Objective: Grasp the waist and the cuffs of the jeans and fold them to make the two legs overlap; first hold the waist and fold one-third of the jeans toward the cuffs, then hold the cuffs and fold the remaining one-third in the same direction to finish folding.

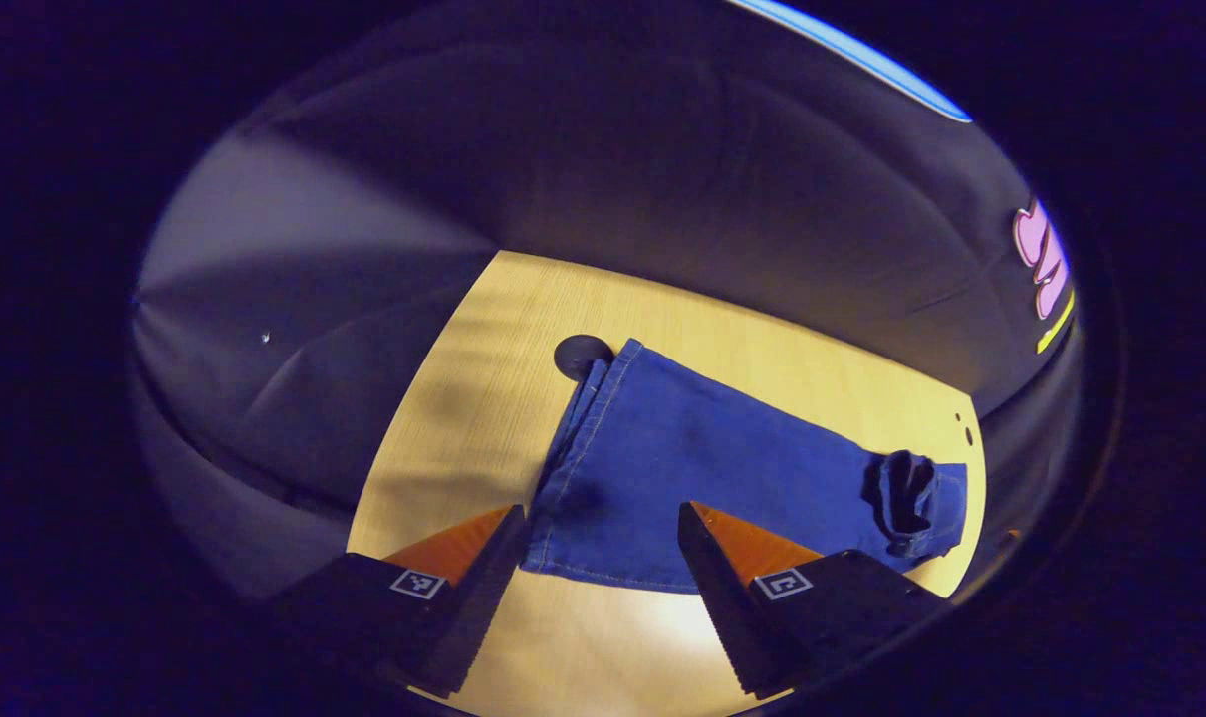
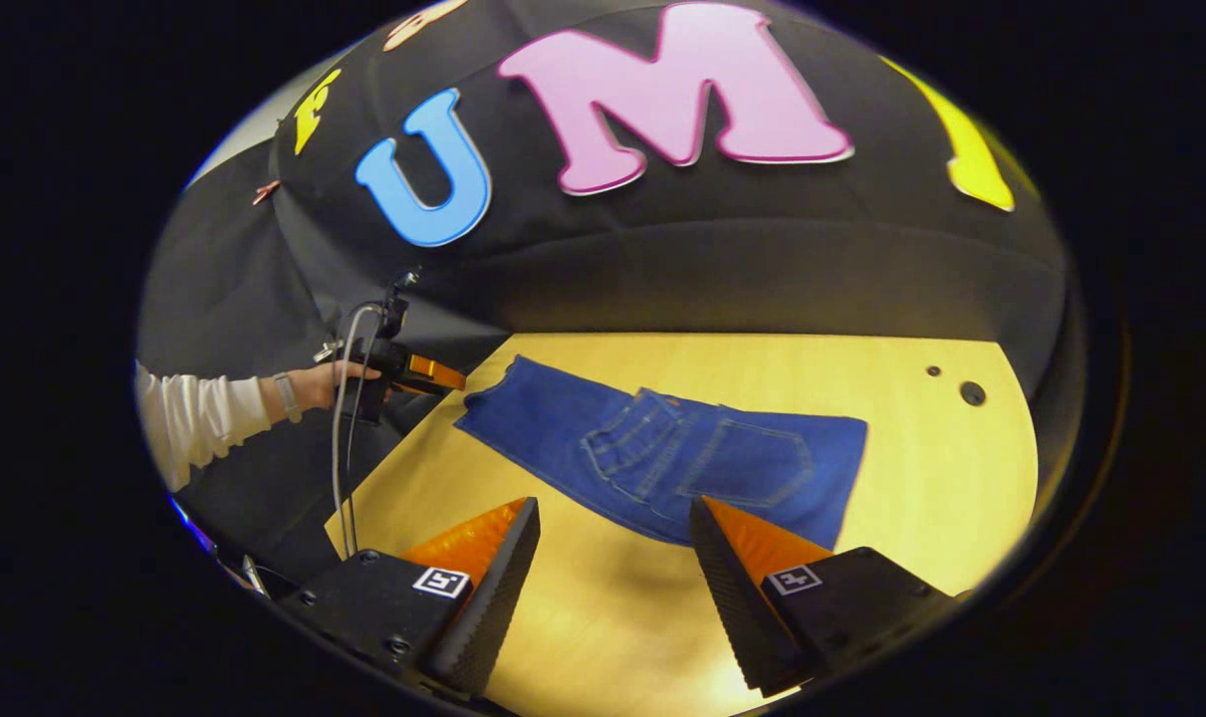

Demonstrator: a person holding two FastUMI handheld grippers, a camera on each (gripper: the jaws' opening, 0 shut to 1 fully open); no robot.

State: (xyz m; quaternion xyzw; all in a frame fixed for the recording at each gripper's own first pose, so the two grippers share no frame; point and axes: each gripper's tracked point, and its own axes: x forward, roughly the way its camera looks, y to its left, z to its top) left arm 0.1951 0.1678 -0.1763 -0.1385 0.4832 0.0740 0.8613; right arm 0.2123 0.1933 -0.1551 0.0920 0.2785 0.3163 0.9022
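jeans: 1 pair, flat on wooden table, legs already overlapped, back pockets up, cuffs toward left edge | left gripper: tongs apart, empty, poised over cuff end, likely for the fold | right gripper: tongs apart, empty, near waist | grippers: 2 | table holes: 2

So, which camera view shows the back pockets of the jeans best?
The right gripper view: both back pockets face the camera there, with their stitching plain on the jeans. In the left gripper view the jeans show smooth blue cloth and a bunched end; I can make out no pocket there.
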